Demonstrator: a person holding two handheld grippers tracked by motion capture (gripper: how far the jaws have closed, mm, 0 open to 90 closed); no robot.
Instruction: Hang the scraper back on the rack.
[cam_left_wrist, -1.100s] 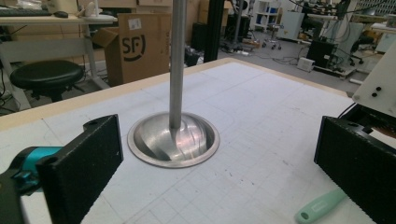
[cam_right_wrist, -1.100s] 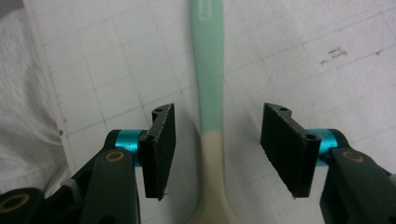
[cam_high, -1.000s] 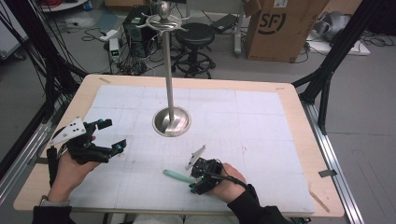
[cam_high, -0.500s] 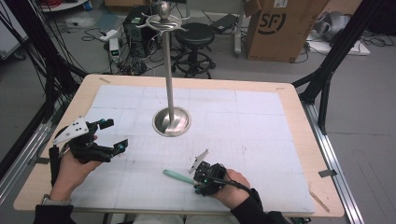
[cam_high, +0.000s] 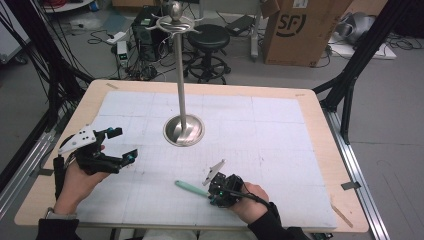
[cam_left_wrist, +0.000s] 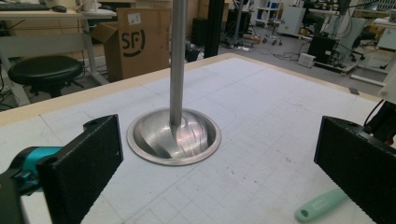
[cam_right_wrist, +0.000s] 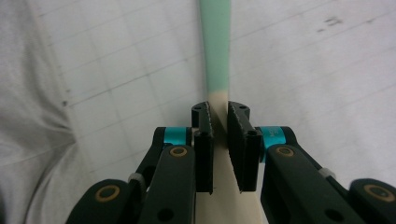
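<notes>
Counter (cam_high: 310, 115) carries, at left, the left hand-held gripper (cam_high: 122, 145), jaws wide apart and empty. Steel stand (cam_high: 183, 129) sits centre. Right hand-held gripper (cam_high: 214, 196), jaws just closing, clamps the green-handled tool (cam_high: 191, 188) lying near the front edge.

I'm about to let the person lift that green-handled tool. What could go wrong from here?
1. The right gripper has just been closing on the tool at its cream part, with the long green handle sticking out ahead; it may swing or slip when lifted.
2. The tall metal stand is close by; a raised tool could knock its pole.
</notes>
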